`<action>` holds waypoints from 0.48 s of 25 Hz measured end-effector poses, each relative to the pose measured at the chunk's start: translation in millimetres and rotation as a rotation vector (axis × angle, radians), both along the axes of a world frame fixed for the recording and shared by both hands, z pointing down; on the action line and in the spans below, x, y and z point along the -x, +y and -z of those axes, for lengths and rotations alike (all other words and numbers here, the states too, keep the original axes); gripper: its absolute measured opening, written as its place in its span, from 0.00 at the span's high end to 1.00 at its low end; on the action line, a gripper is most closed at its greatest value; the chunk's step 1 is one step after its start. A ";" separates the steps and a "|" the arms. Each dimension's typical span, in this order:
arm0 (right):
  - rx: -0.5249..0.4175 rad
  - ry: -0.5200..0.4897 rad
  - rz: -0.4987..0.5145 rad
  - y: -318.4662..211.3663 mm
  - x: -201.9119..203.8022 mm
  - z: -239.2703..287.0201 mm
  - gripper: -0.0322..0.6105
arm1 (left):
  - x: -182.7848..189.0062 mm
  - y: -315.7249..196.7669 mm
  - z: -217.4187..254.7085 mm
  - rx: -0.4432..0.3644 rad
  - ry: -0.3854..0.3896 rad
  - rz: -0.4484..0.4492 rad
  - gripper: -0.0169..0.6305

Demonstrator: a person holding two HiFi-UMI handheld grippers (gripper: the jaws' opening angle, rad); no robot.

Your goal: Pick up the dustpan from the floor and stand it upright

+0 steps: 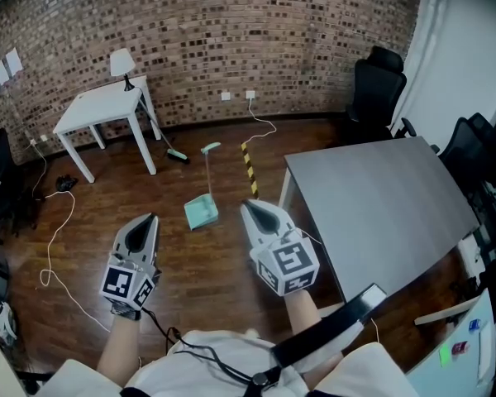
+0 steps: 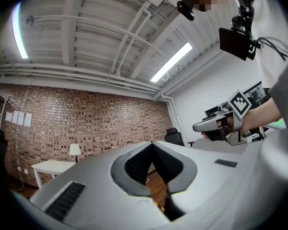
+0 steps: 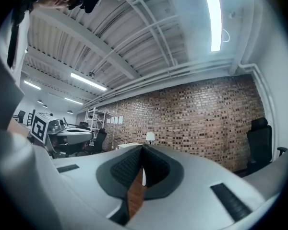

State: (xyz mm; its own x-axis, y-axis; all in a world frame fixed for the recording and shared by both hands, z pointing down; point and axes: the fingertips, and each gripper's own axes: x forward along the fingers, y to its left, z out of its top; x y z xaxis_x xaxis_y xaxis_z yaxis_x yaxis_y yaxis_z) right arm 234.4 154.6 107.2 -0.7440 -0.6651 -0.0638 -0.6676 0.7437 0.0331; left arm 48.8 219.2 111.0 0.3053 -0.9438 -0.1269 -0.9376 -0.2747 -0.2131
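Note:
A teal dustpan (image 1: 201, 213) with a long pale handle (image 1: 209, 172) is on the wooden floor, a short way ahead of both grippers. I cannot tell from above whether it lies flat or stands. My left gripper (image 1: 148, 220) is held level to its left, jaws shut and empty. The right gripper (image 1: 246, 208) is just right of the pan, also shut with nothing in it. In the left gripper view the closed left gripper (image 2: 151, 145) points at the brick wall, with the right gripper (image 2: 212, 125) beside it. The right gripper view shows its closed right gripper (image 3: 142, 148) and the left gripper (image 3: 69, 136).
A grey table (image 1: 380, 209) stands close on the right, with black office chairs (image 1: 377, 85) behind it. A white table (image 1: 106, 112) with a lamp (image 1: 122, 61) is at the back left. A broom (image 1: 172, 152), a yellow-black strip (image 1: 250, 170) and white cables (image 1: 56, 230) are on the floor.

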 end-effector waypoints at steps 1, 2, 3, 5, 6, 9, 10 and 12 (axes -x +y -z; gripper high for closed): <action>0.002 -0.001 -0.002 -0.3 -0.2 -0.6 0.95 | -0.7 -0.1 -0.6 0.000 -0.001 -0.003 0.97; 0.003 -0.001 -0.003 -0.1 -0.1 -1.3 0.95 | -1.2 0.2 -1.7 0.001 -0.001 -0.006 0.97; 0.004 0.001 -0.002 0.5 0.2 -2.2 0.95 | -1.6 0.7 -3.2 0.004 -0.001 -0.007 0.97; 0.005 0.004 -0.002 2.0 0.0 -3.8 0.95 | -2.9 1.9 -5.9 0.007 -0.001 -0.009 0.97; 0.006 0.005 -0.003 2.6 -0.9 -4.5 0.95 | -4.1 2.3 -6.9 0.008 -0.002 -0.011 0.97; 0.009 0.008 -0.009 3.2 -4.3 -7.2 0.95 | -7.5 2.2 -9.4 0.011 -0.003 -0.017 0.97; 0.010 0.008 -0.011 2.7 -4.8 -7.9 0.95 | -8.1 1.7 -10.0 0.011 -0.004 -0.019 0.97; 0.010 0.004 -0.017 1.3 -5.1 -8.2 0.95 | -8.0 0.4 -10.7 0.013 -0.008 -0.023 0.97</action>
State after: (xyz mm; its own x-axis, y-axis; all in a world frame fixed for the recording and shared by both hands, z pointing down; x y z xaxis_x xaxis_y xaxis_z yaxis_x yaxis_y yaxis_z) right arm 239.4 155.9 115.4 -0.7327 -0.6784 -0.0537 -0.6803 0.7324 0.0287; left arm 56.7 219.6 121.6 0.3284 -0.9378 -0.1123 -0.9291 -0.2993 -0.2170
